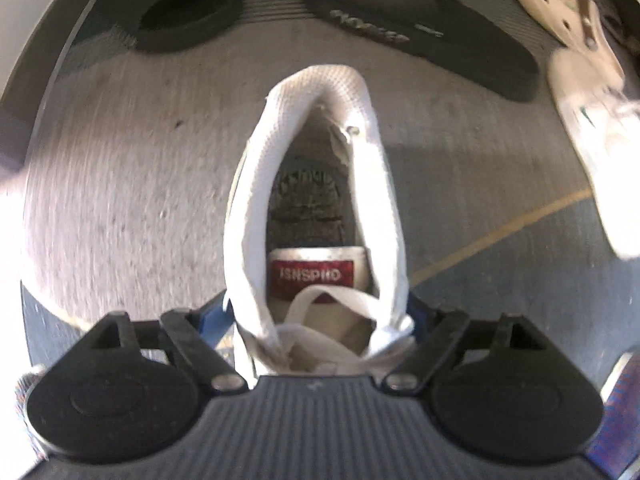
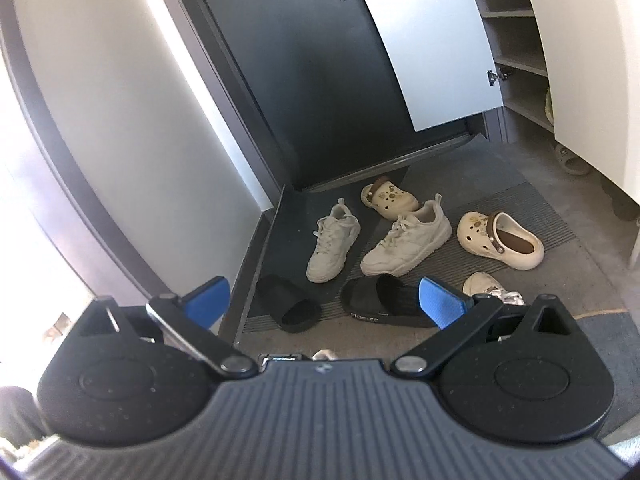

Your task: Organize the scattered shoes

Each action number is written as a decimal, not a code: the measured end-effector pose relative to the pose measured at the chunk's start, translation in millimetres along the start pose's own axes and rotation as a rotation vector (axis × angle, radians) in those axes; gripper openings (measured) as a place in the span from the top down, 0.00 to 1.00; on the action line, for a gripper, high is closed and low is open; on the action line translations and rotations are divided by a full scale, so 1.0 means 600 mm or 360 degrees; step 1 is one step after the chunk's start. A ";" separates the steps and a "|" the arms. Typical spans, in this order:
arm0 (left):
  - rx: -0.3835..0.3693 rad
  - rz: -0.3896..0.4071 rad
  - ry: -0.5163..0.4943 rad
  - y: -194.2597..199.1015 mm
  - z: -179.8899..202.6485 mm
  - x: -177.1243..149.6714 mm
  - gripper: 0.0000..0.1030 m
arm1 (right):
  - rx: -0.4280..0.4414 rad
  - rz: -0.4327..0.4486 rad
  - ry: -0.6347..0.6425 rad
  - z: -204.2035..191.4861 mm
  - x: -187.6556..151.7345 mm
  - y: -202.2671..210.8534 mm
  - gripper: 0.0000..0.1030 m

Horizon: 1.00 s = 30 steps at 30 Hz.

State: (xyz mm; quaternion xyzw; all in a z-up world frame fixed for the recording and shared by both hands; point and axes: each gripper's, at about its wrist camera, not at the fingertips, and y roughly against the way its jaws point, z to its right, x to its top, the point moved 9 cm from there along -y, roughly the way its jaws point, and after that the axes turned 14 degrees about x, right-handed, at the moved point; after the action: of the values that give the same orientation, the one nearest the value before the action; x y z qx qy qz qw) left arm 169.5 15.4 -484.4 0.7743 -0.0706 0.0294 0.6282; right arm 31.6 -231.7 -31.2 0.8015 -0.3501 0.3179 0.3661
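With our left gripper [image 1: 318, 316] we are clamping a white sneaker [image 1: 316, 208] between its jaws; only our right gripper [image 2: 326, 300], jaws apart and empty, is seeing the shoe cabinet [image 2: 516, 40].

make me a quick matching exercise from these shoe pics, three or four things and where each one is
Things:
1. white sneaker with red label
2. cream clog
3. black slide
4. cabinet door

Places or states:
A. lying nearest the wall on the left
B. between the left tool's fingers
C. swung open
D. on the ribbed mat, right of the white sneaker pair

Pairs: 1-B, 2-D, 3-A, 4-C
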 end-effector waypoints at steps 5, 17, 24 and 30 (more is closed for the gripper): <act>0.0029 0.0117 -0.0007 0.054 -0.015 0.016 0.08 | 0.0062 0.0054 0.0119 -0.026 0.008 0.008 0.00; 0.0103 0.0542 -0.0096 0.398 -0.123 0.149 0.07 | 0.0170 0.0360 0.0652 -0.114 0.052 0.075 0.00; -0.0059 0.0810 0.0047 0.638 -0.149 0.129 0.02 | 0.0443 -0.0105 0.0719 -0.145 0.060 0.028 0.00; 0.0006 0.1080 0.0057 0.789 -0.152 0.060 0.00 | 0.0444 -0.0466 0.1155 -0.146 0.020 -0.043 0.00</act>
State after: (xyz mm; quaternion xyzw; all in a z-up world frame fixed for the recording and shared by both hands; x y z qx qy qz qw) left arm 139.9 6.9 -1.7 0.7072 -0.3132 0.2505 0.5822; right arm 36.4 -152.2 15.0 0.7208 -0.0342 0.5687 0.3949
